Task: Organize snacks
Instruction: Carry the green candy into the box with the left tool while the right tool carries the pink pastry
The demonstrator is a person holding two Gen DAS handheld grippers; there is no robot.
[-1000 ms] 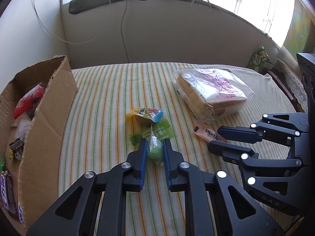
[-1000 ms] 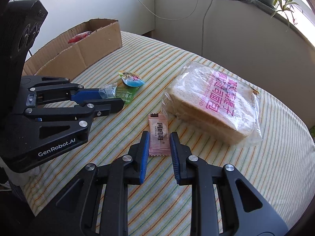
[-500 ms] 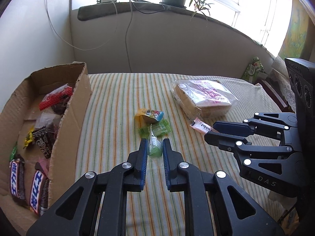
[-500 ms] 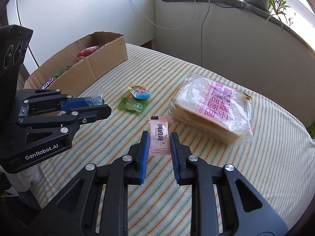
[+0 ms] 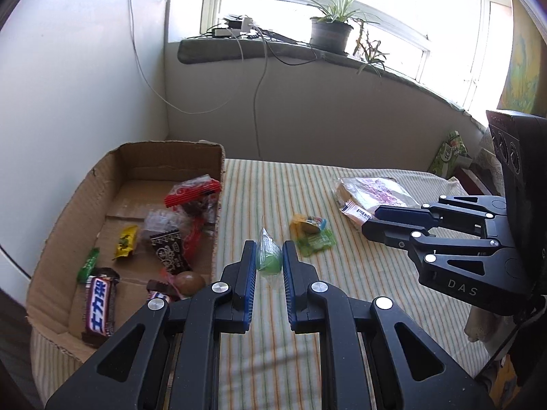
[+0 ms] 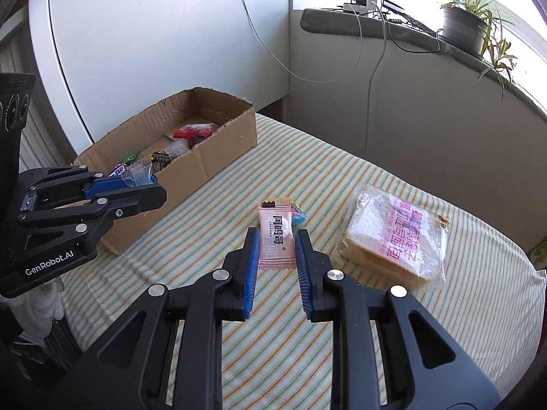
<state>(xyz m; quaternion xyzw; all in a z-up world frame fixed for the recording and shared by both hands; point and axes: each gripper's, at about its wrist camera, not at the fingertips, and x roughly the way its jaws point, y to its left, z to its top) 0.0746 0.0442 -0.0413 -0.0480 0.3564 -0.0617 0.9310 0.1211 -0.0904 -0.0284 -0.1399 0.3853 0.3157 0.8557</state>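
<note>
The left claw is clenched on a green candy in a clear wrapper, which sits between the blue pads and is held above the striped desk, just beside the open cardboard box of snacks. The right claw grips a pink sachet by its lower half, its top sticking up past the fingertips, clear of the desk. Beyond it lie a yellow-blue snack and a green packet, touching each other. A bagged bread loaf lies to the right, apart from both claws.
</note>
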